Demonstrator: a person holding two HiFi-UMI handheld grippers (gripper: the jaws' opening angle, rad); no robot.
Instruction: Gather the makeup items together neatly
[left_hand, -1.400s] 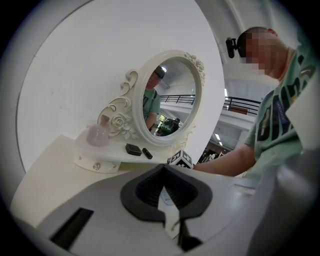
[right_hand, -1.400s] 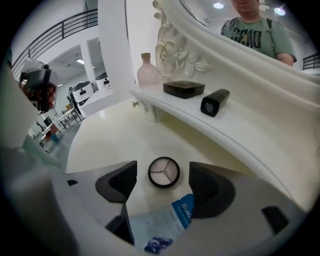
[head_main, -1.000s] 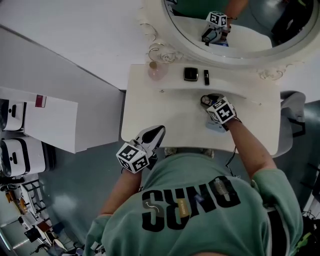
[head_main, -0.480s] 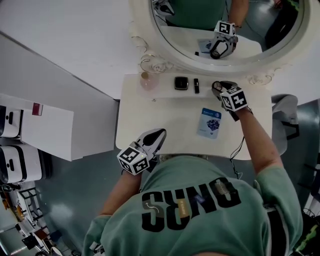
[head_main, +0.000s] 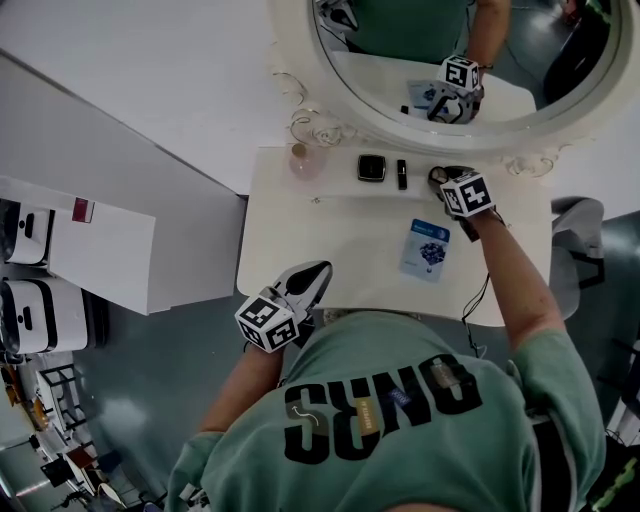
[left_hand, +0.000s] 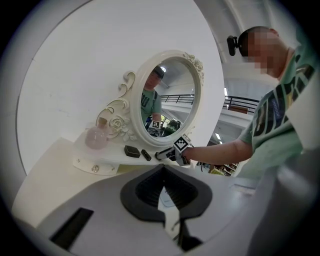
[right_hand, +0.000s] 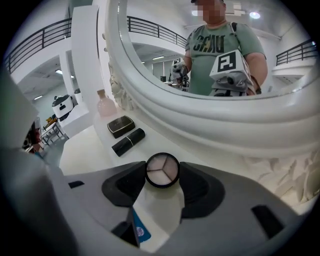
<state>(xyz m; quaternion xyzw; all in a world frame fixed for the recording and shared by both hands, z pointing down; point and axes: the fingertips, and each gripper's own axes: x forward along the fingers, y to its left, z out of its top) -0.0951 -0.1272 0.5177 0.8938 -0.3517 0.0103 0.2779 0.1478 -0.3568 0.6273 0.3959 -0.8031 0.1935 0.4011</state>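
My right gripper (right_hand: 162, 175) is shut on a round black compact (right_hand: 162, 167) with three pale powder wedges. It holds the compact just above the raised shelf under the mirror, right of a black lipstick tube (right_hand: 128, 141) and a square black compact (right_hand: 121, 126). In the head view the right gripper (head_main: 440, 178) is at the shelf's right part, beside the lipstick (head_main: 401, 173) and square compact (head_main: 371, 167). A pink perfume bottle (head_main: 303, 158) stands at the shelf's left end. My left gripper (head_main: 318, 270) hangs shut and empty at the table's front edge.
A blue sachet (head_main: 426, 249) lies flat on the white table (head_main: 320, 250), in front of the right gripper. The ornate oval mirror (head_main: 450, 60) rises right behind the shelf. White furniture stands to the left beyond the table's edge.
The right gripper carried the round compact from over the blue sachet back to the shelf by the mirror, uncovering the sachet. The left gripper has stayed put.
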